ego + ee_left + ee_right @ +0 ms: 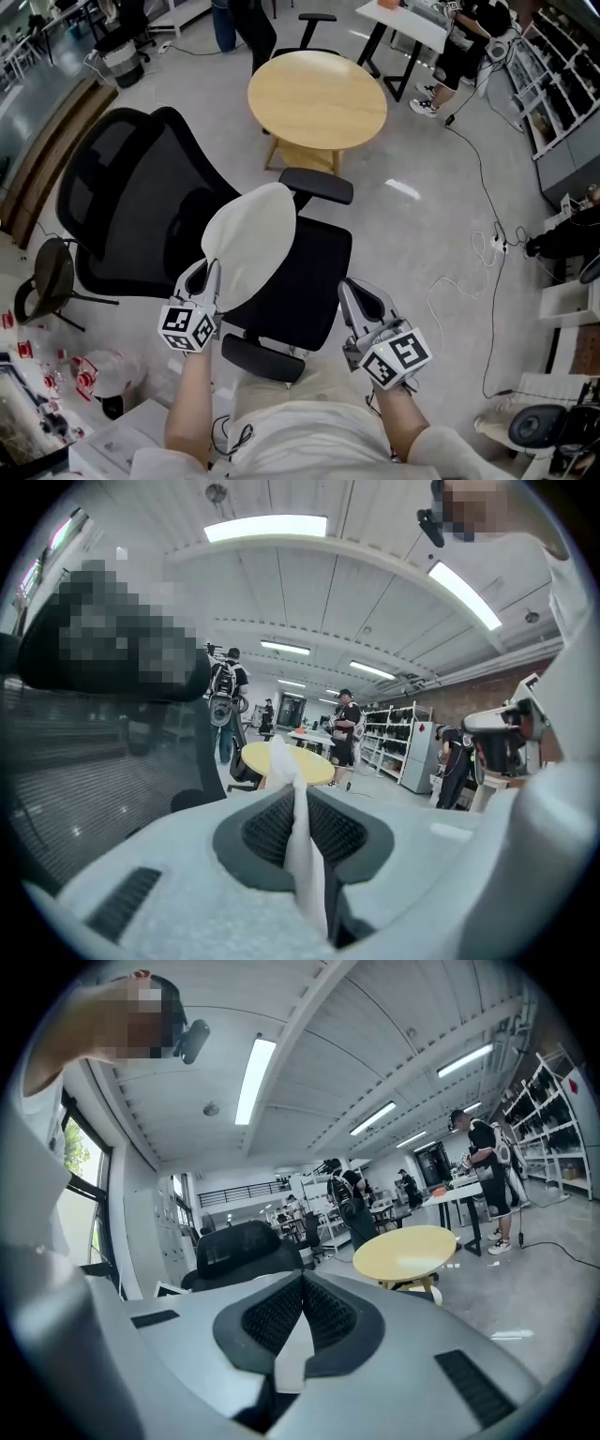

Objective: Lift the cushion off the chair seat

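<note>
Cushion [251, 239], cream, oval.
Head view: held tilted above the seat [305, 272] of the black chair [131, 202], its near edge in the left gripper [208, 274]. Right gripper [349, 292] is beside the seat's front corner, apart from the cushion. Round table [317, 98] lies beyond.
Left gripper view: jaws of the left gripper [296, 799] pinch a fold of cushion [304, 850]; table [317, 767] is ahead.
Right gripper view: jaws of the right gripper [302, 1283] are pressed together at the tips; chair [239, 1246] and table [405, 1252] are ahead.

Bright ceiling strip lights [267, 527], fisheye-warped edges, glare on floor [403, 190]
</note>
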{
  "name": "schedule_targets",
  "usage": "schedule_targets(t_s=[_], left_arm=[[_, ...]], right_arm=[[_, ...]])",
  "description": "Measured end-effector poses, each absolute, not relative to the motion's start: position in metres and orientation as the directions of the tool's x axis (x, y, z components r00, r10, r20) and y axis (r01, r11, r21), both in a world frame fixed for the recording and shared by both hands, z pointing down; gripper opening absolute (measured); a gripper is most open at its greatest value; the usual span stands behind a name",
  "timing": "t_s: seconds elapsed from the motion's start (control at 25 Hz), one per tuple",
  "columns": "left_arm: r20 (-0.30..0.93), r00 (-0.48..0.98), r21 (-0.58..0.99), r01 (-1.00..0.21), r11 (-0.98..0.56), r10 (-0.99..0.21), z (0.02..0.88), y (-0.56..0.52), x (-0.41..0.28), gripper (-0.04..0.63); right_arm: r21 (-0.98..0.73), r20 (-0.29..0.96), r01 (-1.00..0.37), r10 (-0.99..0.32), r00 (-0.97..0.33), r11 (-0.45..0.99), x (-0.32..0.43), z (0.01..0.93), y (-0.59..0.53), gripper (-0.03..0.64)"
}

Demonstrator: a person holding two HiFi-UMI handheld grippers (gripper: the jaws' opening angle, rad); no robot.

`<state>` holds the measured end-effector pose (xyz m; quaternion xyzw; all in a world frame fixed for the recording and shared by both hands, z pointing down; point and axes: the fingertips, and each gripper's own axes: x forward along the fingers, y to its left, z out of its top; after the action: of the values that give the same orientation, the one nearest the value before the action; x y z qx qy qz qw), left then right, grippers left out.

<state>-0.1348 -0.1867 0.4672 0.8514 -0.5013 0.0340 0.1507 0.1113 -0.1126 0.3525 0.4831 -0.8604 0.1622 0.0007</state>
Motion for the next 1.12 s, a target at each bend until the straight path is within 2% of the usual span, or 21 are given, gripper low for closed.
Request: schedule_targets(t_s=[0.32,0.64,1.12], left_arm=[[0.104,0.467,0.195,-0.875,-0.443,-0.878,0.404,-0.185,-0.155,0.040],[-0.013,0.412,0.189,-0.894,-0.406,-0.911,0.342,-0.177,-0.184,0.040],[-0.188,0.328,0.155,-0.921,-0.358,-0.926,0.251,-0.151,-0.224,0.040]], right_arm=[[-0.223,0.063,-0.830,-0.842,-0.535,0.511,0.106,0.300,-0.125,-0.002],[-0.198,0.029,-0.804,-0.817,-0.576,0.560,0.095,0.266,-0.119,-0.002],[-0.164,-0.067,-0.839,-0.855,-0.515,0.519,0.122,0.215,-0.134,-0.002]])
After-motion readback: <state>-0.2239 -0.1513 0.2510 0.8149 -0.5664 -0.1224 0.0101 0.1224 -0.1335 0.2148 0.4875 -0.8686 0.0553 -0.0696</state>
